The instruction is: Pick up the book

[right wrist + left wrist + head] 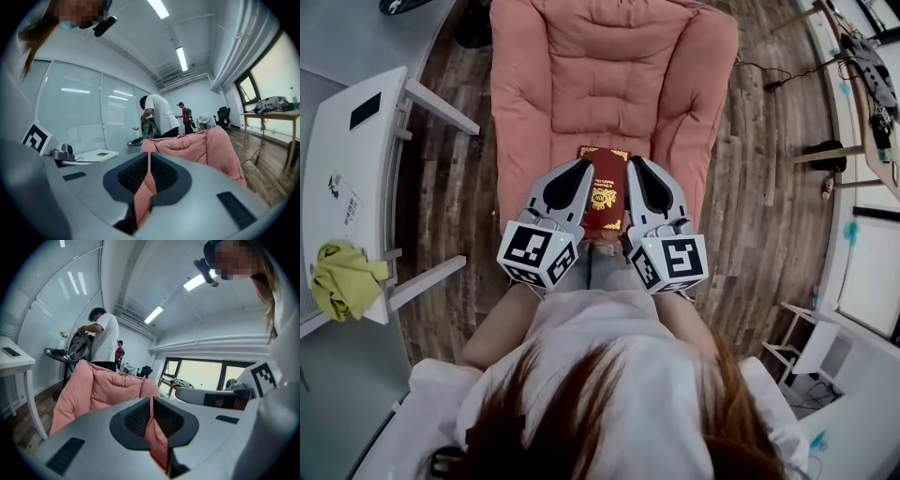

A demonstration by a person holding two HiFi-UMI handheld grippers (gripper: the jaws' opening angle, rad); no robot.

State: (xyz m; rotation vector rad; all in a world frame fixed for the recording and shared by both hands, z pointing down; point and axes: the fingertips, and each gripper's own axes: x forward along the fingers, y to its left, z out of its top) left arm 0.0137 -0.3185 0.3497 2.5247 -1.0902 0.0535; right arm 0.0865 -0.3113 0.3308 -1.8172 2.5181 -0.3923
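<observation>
A dark red book [606, 187] with a gold emblem lies lengthwise at the front of the pink padded chair's seat [609, 84]. My left gripper [584, 162] sits along the book's left edge and my right gripper [634, 160] along its right edge, both pointing toward the chair back. I cannot tell whether their sides touch the book. The left gripper [151, 399] and the right gripper [149, 153] are both shut, with only a thin slit between the pads that shows pink. Neither has the book between its jaws.
A white table [337, 150] stands at the left with a dark phone [364, 111] and a yellow-green cloth [342, 277]. Wooden floor surrounds the chair. A desk with gear [872, 75] and a cable [787, 75] are at the right. People [159, 115] stand far behind the chair.
</observation>
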